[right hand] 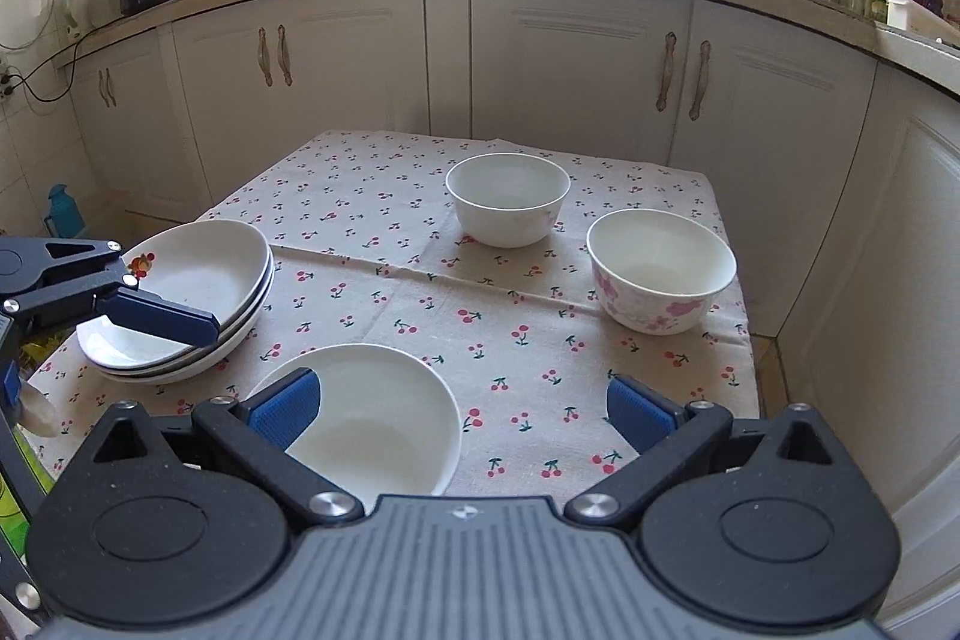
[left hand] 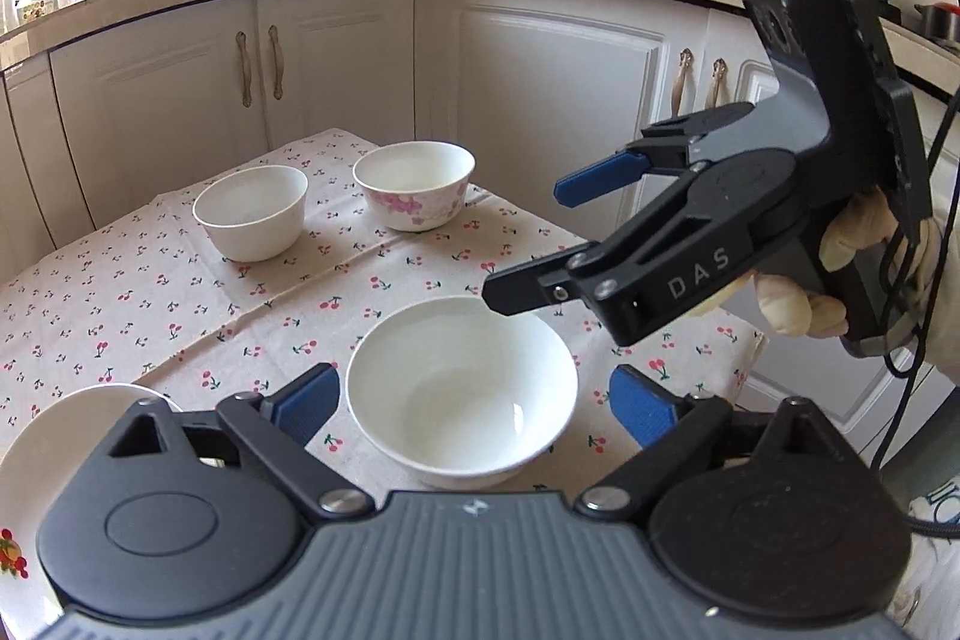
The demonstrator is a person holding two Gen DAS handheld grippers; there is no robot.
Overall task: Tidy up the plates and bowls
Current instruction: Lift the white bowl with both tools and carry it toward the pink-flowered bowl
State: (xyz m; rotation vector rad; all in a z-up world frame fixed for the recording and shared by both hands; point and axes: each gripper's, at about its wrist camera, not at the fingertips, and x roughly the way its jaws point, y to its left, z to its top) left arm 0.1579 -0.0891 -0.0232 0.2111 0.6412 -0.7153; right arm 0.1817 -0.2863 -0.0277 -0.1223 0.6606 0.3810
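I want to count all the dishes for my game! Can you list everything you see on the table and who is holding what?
plain bowls: two, white, one at the far middle, one wide one at the near edge
flowered bowl: one, white with pink blossoms, far right
plates: a stack, white, left side
tablecloth: one, beige with cherries, over the table
left gripper: black, blue pads, open, holding nothing
right gripper: same, open, holding nothing

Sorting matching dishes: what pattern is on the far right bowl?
Pink blossoms on the white ceramic bowl, clearest in the right wrist view.
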